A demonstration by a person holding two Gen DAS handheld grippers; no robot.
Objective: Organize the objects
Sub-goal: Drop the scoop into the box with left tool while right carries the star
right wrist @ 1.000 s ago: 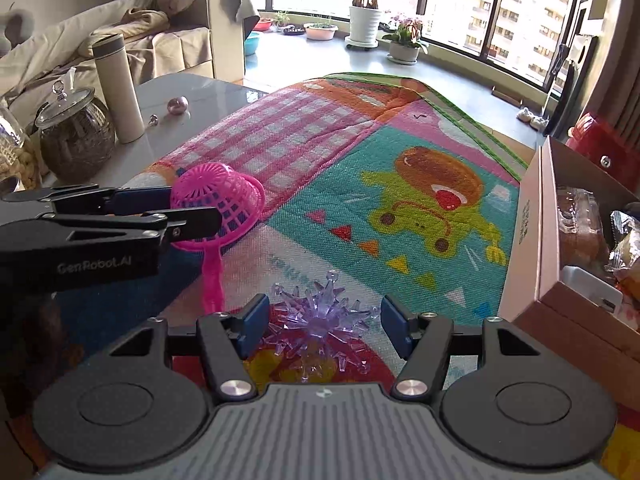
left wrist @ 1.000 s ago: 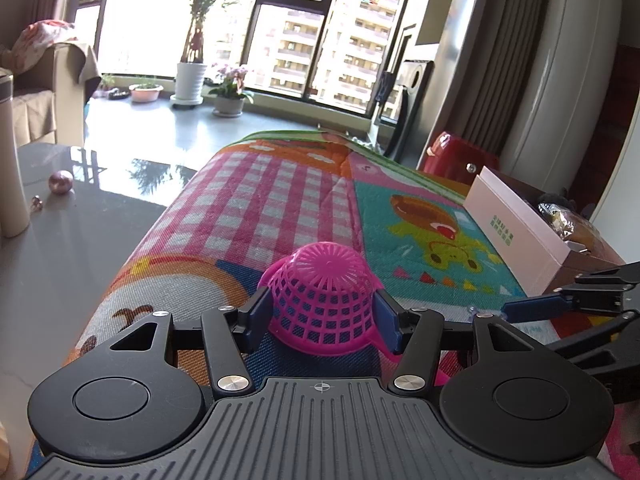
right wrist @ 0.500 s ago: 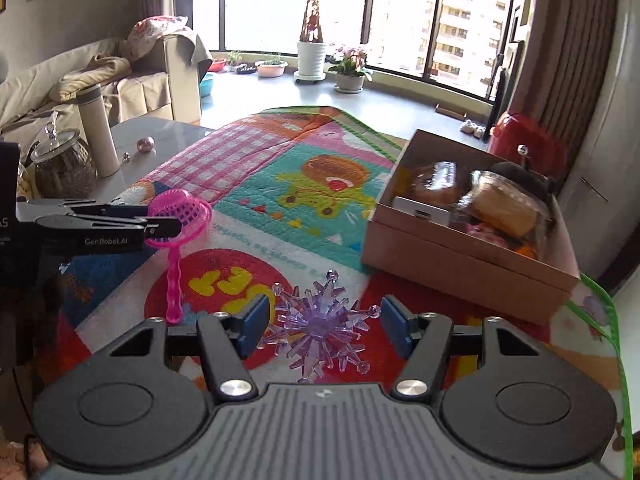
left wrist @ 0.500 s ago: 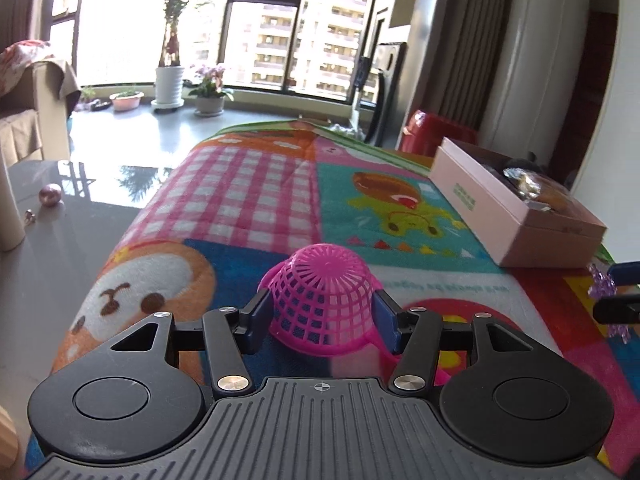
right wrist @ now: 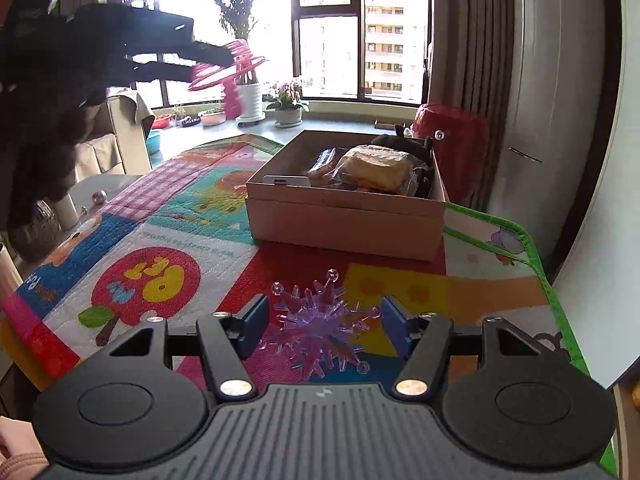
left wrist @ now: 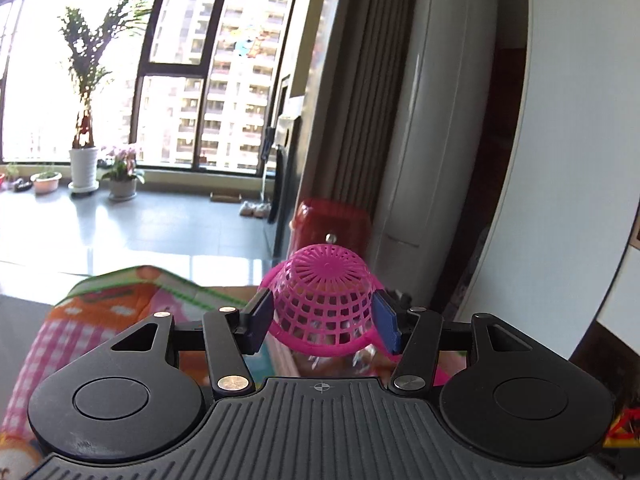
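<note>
My left gripper (left wrist: 323, 318) is shut on a pink mesh sieve (left wrist: 325, 295), bowl bottom facing forward, held high above the mat. In the right wrist view that same sieve (right wrist: 236, 66) hangs blurred at upper left in the dark left gripper (right wrist: 216, 60). My right gripper (right wrist: 322, 326) is shut on a purple spiky crystal toy (right wrist: 320, 326), held above the colourful play mat (right wrist: 168, 248). Ahead of it stands an open cardboard box (right wrist: 344, 216) with wrapped snacks inside.
A red bin (right wrist: 452, 136) stands behind the box, beside curtains and a white cabinet (left wrist: 436, 120). Potted plants (right wrist: 250, 100) line the window. A bottle and a small pink ball (right wrist: 99, 197) sit on the grey table at left. The mat's green edge (right wrist: 548, 280) runs along the right.
The left gripper has risen and swung right with the sieve, off the mat toward the red bin. The right gripper carried the purple toy rightward, and the box now lies straight ahead.
</note>
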